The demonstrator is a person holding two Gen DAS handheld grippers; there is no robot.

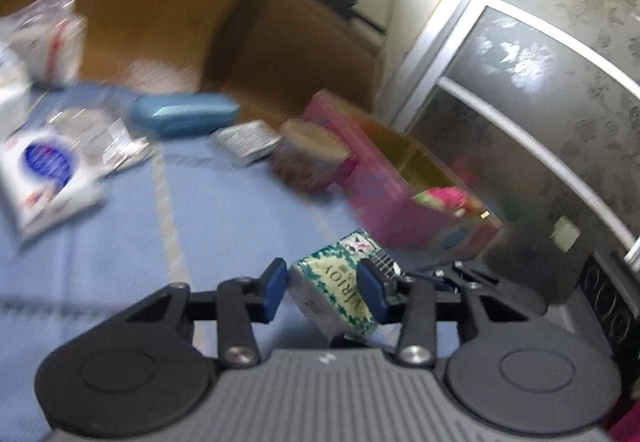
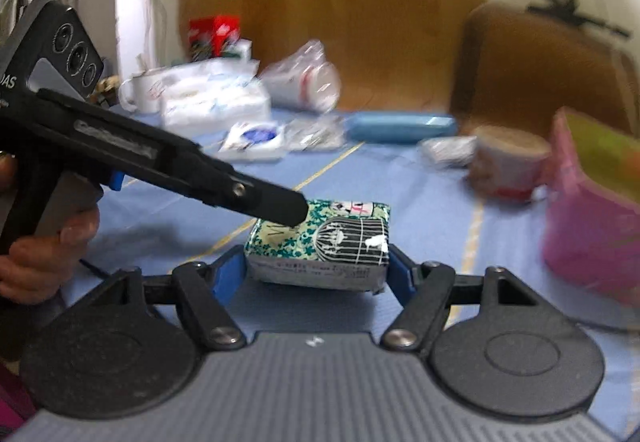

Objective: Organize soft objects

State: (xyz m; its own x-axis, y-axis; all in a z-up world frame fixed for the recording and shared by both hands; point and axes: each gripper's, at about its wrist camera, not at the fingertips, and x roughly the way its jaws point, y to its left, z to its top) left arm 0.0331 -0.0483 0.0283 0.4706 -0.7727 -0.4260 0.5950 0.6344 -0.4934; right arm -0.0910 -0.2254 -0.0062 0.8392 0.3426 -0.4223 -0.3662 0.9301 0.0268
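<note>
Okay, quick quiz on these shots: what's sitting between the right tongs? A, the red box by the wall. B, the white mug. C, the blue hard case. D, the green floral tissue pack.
D: in the right wrist view the green floral tissue pack sits between the blue pads of the right tongs, touching both, while the blue hard case lies farther back on the blue cloth.

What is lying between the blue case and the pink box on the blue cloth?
In the right wrist view, a silver packet and a round tub lie between the blue case and the pink box.
</note>
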